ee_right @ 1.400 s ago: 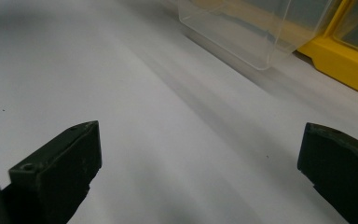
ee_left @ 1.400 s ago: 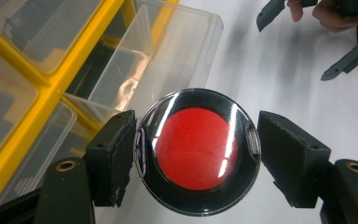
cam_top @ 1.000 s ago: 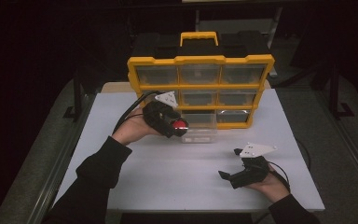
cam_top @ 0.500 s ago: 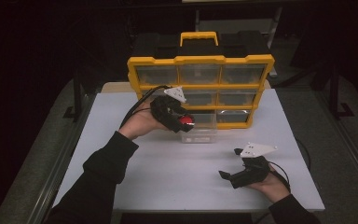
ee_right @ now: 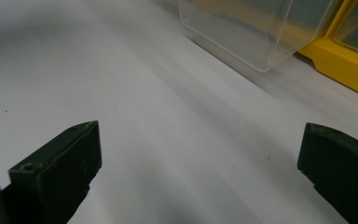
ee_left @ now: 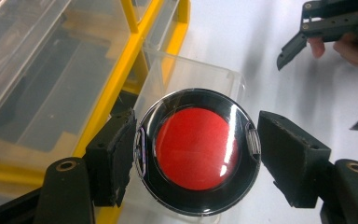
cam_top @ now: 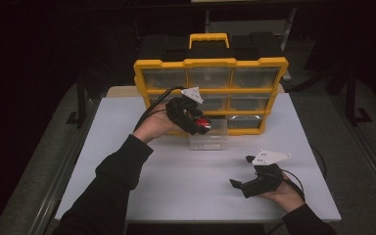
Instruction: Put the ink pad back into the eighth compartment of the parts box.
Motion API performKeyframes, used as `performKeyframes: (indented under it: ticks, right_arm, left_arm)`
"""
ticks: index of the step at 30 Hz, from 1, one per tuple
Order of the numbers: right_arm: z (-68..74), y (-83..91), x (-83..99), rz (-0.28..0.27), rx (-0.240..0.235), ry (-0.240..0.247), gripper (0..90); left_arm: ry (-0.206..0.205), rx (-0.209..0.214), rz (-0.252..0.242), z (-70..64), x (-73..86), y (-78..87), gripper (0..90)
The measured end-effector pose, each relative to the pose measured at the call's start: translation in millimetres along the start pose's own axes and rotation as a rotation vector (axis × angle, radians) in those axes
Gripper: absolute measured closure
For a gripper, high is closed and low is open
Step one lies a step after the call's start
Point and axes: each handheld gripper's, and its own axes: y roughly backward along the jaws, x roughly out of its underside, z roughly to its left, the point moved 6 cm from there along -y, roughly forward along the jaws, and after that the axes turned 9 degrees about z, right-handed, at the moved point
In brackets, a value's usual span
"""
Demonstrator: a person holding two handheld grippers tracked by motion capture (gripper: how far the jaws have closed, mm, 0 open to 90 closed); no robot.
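Note:
A round black case with a red disc under a clear lid (ee_left: pixel 191 147) sits between the jaws of my left gripper (ee_left: pixel 196 154), which is shut on its rim. In the high view the left gripper (cam_top: pixel 201 125) holds the case (cam_top: pixel 204 123) just above a clear plastic drawer (cam_top: pixel 210 139) that is pulled out from the bottom row of the yellow organizer (cam_top: pixel 210 63). The drawer (ee_left: pixel 191 77) looks empty beneath the case. My right gripper (cam_top: pixel 241 171) rests open near the table's front right, with nothing between its jaws (ee_right: pixel 200 163).
The organizer stands upright at the back of the white table (cam_top: pixel 176 186), with several clear drawers and a yellow handle on top. The drawer's corner (ee_right: pixel 242 28) and the organizer's base (ee_right: pixel 345 65) lie ahead of the right gripper. Dark floor surrounds the table.
My left gripper has carried the round case to the right and toward the organizer, and now holds it over the pulled-out drawer. The right gripper has stayed put.

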Motion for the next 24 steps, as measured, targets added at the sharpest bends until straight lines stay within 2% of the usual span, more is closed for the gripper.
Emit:
performKeyframes:
  ticks: [16, 24]
  right_arm:
    - [0.3, 0.1, 0.2, -0.001, -0.003, 0.005, 0.0]
    - [0.4, 0.0, 0.3, -0.001, -0.007, 0.006, 0.0]
  left_arm:
    - [0.025, -0.008, 0.046, 6.7, -5.7, -26.4, 29.3]
    - [0.035, 0.0, 0.061, 9.1, -2.7, -31.6, 29.2]
